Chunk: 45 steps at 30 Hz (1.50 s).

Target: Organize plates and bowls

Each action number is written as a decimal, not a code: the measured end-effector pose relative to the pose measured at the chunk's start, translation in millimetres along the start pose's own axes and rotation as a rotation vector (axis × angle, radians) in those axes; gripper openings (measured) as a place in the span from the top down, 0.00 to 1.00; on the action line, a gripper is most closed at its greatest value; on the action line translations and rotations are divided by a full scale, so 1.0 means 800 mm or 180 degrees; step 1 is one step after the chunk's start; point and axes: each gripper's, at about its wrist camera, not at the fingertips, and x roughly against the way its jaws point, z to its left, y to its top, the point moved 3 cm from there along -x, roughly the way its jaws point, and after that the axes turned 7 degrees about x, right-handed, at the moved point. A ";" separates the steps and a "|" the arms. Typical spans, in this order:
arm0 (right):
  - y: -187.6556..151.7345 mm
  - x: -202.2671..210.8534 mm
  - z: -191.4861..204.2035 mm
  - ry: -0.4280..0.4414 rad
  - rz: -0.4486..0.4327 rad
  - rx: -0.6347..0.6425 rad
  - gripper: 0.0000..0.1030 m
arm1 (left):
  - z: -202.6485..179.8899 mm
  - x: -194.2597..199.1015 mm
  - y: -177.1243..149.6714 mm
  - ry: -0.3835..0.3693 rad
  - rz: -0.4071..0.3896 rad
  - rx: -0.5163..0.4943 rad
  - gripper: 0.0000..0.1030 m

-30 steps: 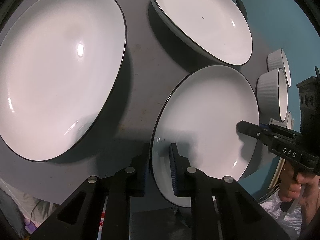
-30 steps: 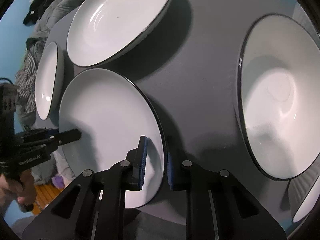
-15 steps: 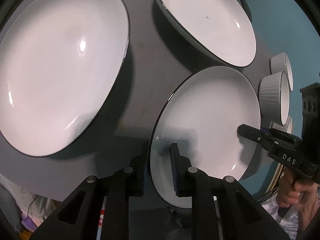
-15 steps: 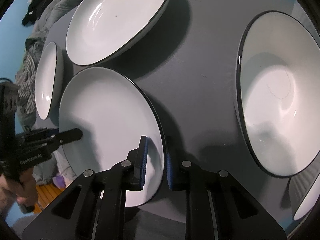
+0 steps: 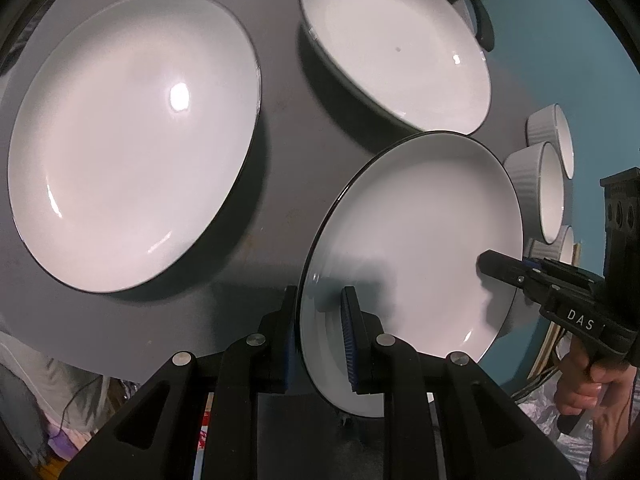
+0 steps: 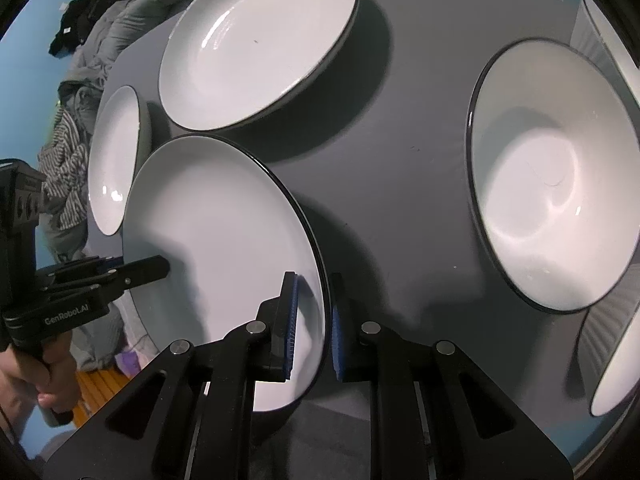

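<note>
A white plate with a black rim (image 5: 420,240) is held between both grippers, lifted above the grey table (image 5: 288,184). My left gripper (image 5: 318,336) is shut on its near rim. My right gripper (image 6: 312,328) is shut on the opposite rim of the same plate (image 6: 216,240); it also shows in the left wrist view (image 5: 504,268). A large white plate (image 5: 128,140) lies to the left, another (image 5: 396,48) at the back.
Ribbed white bowls (image 5: 540,188) stand in a row at the table's right edge. In the right wrist view a deep white bowl (image 6: 552,208) sits to the right, and a small plate (image 6: 114,160) at the left edge. Clothes (image 6: 76,128) lie beyond the table.
The held plate has risen and tilted a little between both grippers. The other plates look farther away as both cameras lifted.
</note>
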 end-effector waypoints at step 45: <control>0.204 -0.005 -0.004 -0.0007 0.0124 0.0055 0.84 | -0.016 0.021 0.208 0.0462 -0.0231 -0.0211 0.79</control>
